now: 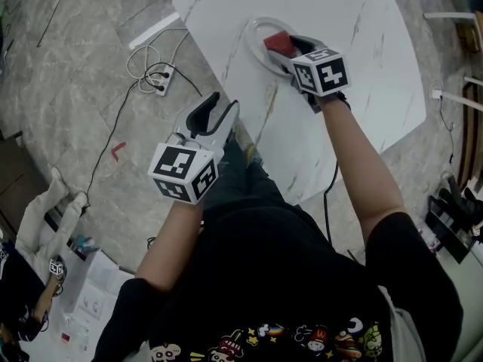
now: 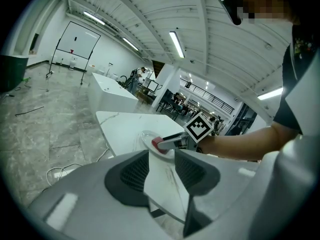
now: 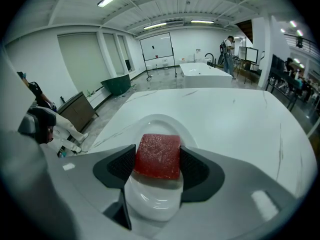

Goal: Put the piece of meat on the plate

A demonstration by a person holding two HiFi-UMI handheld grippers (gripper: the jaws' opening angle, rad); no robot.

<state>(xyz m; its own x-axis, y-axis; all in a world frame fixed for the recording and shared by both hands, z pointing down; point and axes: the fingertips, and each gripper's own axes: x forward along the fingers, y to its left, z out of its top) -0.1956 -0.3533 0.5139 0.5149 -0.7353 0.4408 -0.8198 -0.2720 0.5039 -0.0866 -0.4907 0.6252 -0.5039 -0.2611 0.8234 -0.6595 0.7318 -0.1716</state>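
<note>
A red slab of meat (image 1: 278, 42) sits between the jaws of my right gripper (image 1: 288, 49), which is shut on it. It is over the near part of a white round plate (image 1: 253, 32) on the white marble table (image 1: 362, 66). In the right gripper view the meat (image 3: 157, 155) fills the gap between the dark pads (image 3: 120, 168), with the plate (image 3: 160, 118) directly beneath. Whether the meat touches the plate I cannot tell. My left gripper (image 1: 224, 102) is open and empty, off the table's near-left edge. From the left gripper view (image 2: 161, 156) the plate (image 2: 145, 135) and meat (image 2: 156, 144) lie ahead.
A power strip with looped white cables (image 1: 158, 78) lies on the stone floor left of the table. A pale bag (image 1: 45, 217) and papers sit at the lower left. Dark items (image 1: 453, 210) stand by the right edge. The table's near edge is beside the person's body.
</note>
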